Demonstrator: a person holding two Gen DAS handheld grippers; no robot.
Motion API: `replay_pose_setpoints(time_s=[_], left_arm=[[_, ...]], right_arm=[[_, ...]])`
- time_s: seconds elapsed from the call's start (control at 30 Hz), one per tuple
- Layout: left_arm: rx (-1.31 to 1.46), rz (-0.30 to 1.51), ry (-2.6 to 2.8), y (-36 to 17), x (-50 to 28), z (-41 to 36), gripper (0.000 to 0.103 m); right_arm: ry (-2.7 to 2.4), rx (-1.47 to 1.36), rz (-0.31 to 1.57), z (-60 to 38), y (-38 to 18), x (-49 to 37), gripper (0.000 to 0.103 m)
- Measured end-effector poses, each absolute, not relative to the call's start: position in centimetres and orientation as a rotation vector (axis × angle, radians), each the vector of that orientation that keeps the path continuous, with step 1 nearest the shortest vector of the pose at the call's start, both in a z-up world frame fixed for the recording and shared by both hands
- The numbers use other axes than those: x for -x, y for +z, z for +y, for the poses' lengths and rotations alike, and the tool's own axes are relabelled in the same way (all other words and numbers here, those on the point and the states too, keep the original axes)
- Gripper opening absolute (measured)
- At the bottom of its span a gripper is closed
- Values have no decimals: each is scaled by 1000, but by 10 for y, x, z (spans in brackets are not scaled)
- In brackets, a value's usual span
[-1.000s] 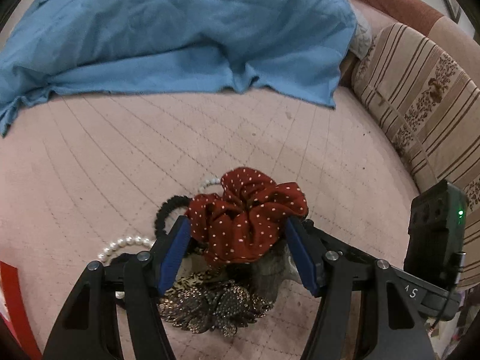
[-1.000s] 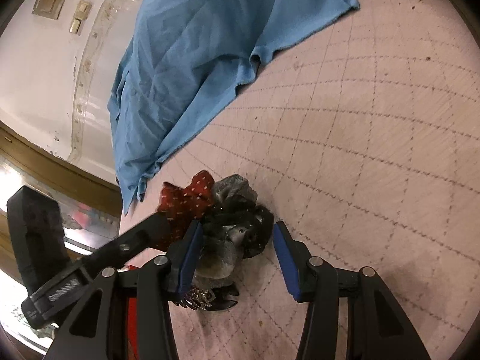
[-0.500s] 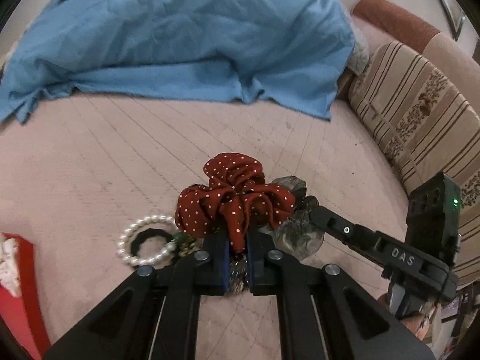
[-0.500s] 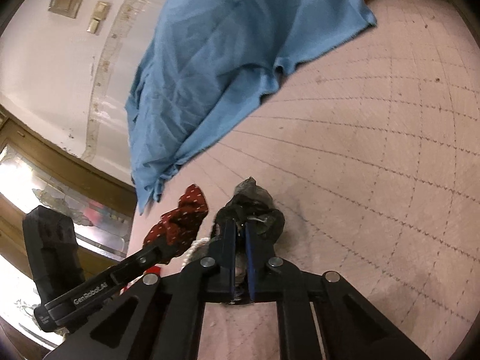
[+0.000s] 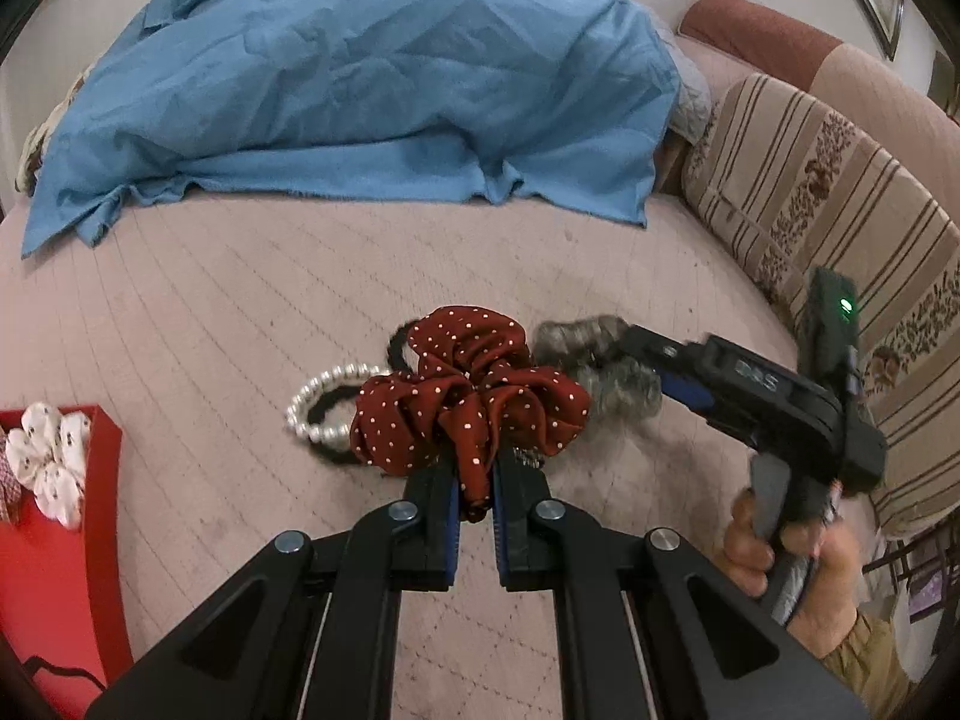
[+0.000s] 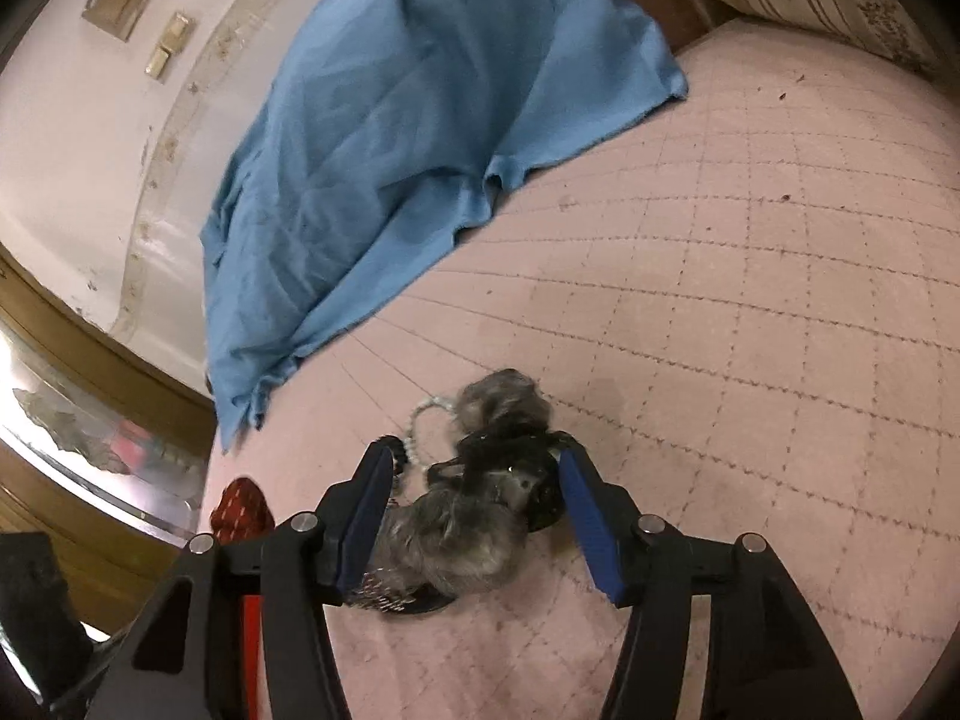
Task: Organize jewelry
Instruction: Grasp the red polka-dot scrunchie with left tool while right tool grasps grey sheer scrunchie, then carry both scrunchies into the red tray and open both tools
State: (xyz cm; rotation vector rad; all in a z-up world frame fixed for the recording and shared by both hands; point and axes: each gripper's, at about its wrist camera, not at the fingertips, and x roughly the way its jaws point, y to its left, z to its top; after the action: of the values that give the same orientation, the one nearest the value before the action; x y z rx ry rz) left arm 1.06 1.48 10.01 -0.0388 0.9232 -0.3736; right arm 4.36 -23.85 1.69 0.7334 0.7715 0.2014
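Observation:
My left gripper (image 5: 477, 501) is shut on a red white-dotted scrunchie (image 5: 474, 396) and holds it over the pink quilted bed. Behind it lie a pearl bracelet (image 5: 327, 402) and a black hair tie (image 5: 399, 345). My right gripper (image 6: 474, 498) is open, its blue pads either side of a grey-black scrunchie (image 6: 480, 498) lying on the quilt; it also shows in the left wrist view (image 5: 600, 372). The pearl bracelet (image 6: 420, 426) lies just beyond it. The red scrunchie (image 6: 240, 510) peeks in at the left of the right wrist view.
A red box (image 5: 54, 540) at the left edge holds a white patterned scrunchie (image 5: 51, 462). A blue cloth (image 5: 372, 78) covers the far part of the bed. A striped cushion (image 5: 828, 228) lines the right side. A beaded brooch (image 6: 390, 591) lies under the grey scrunchie.
My left gripper closed on the red scrunchie and lifted it off the pile. My right gripper closed on the grey scrunchie, then opened again; the scrunchie now lies between its pads.

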Motion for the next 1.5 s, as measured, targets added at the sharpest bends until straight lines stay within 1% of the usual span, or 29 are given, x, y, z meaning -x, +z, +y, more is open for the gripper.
replay_pose_setpoints(time_s=[0.07,0.1,0.13,0.17,0.2,0.23,0.27,0.3,0.53,0.63,0.73,0.87,1.17,1.5], left_arm=[[29,928,-372,97,-8,14,8],[27,929,-371,96,-6,13,8],[24,930,-370,96,-4,13,8],[22,927,-365,96,-2,15,8],[23,925,-362,96,0,16,8],[25,923,-360,97,2,17,8],[28,917,-357,98,5,21,8],[29,912,-353,100,7,23,8],[6,851,-304,115,41,61,8],[-8,824,-258,119,56,90,8],[24,814,-197,119,69,136,9],[115,837,-104,107,73,200,9],[274,834,40,97,80,311,9],[273,880,173,74,68,372,9]], right_arm=[[198,-726,799,-234,9,-51,63],[198,-718,816,-231,5,-54,61],[197,-711,833,-228,1,-57,57],[195,-711,844,-227,-2,-58,35],[197,-716,850,-227,-4,-59,23],[207,-728,854,-228,-5,-59,22],[209,-735,846,-229,-4,-58,18],[210,-731,832,-230,0,-56,16],[220,-711,765,-227,22,-30,14],[212,-665,744,-222,32,-12,14],[187,-561,714,-205,52,6,14],[230,-528,685,-178,74,30,14],[403,-423,766,-64,97,28,15],[565,-281,887,80,88,10,15]])
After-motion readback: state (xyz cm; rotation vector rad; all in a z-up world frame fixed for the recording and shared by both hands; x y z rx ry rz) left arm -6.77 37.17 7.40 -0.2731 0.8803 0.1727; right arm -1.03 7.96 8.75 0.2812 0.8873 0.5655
